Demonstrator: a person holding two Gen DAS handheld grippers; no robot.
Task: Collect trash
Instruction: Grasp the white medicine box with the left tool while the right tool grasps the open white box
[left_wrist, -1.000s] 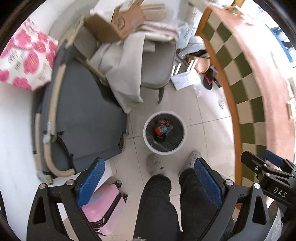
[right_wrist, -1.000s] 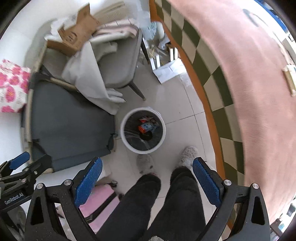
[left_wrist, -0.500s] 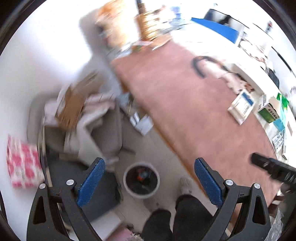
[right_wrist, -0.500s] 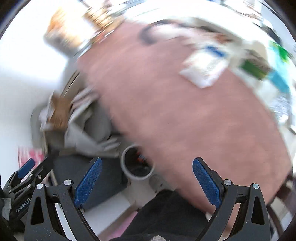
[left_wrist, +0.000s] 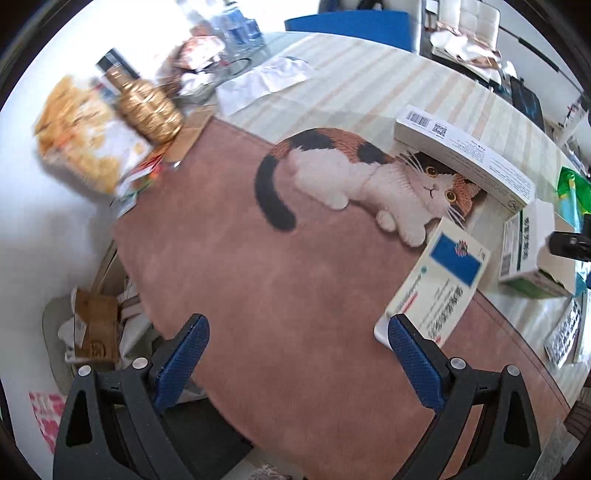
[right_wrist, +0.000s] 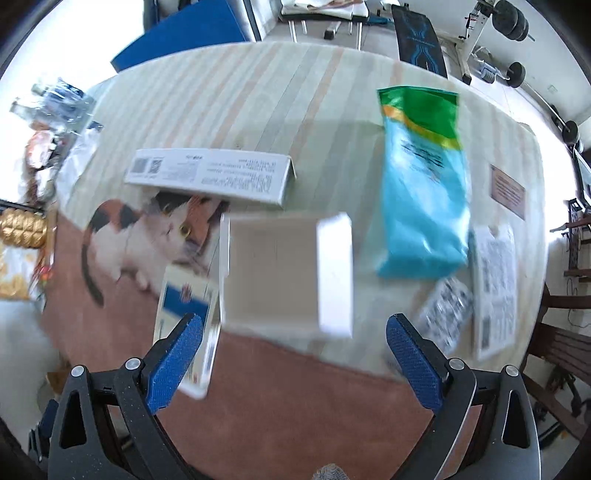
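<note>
The right hand-held gripper (right_wrist: 294, 354) is wide open and holds nothing. The open white box (right_wrist: 284, 273) sits on the desk (right_wrist: 295, 398) right in front of it, between its 2 blue pads and a little ahead. The box's long side runs left to right, across the gap. The left hand-held gripper (left_wrist: 298, 360) is wide open and empty too, and the same box (left_wrist: 532, 251) lies far off to its right. So the right one looks nearer for the next grab.
</note>
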